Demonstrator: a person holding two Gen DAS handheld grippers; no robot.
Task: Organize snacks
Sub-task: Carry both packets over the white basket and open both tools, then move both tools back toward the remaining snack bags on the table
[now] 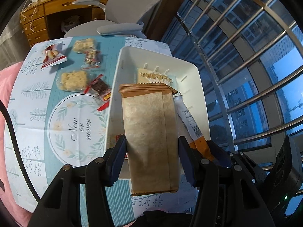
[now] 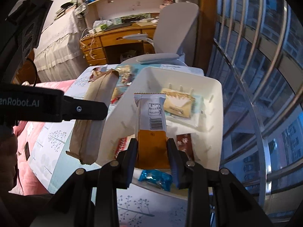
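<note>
My left gripper [image 1: 152, 151] is shut on a long brown paper snack packet [image 1: 149, 132], held above the near left edge of the white bin [image 1: 200, 87]. The right wrist view shows the same brown packet [image 2: 94, 117] hanging left of the bin [image 2: 215, 124]. My right gripper [image 2: 152, 151] is shut on a white and orange snack packet [image 2: 152, 121], held over the bin's near part. That packet [image 1: 191, 124] shows right of the brown one in the left wrist view. A beige packet [image 2: 178, 104], a brown packet [image 2: 184, 141] and a blue wrapper [image 2: 155, 177] lie in the bin.
On the blue patterned tablecloth [image 1: 37, 113] left of the bin lie two rice cakes [image 1: 73, 80], a red and white packet [image 1: 52, 56] and small red-sealed snack bags [image 1: 99, 89]. A grey office chair [image 1: 121, 26] and a wooden desk [image 1: 56, 9] stand behind; barred windows [image 1: 246, 56] at right.
</note>
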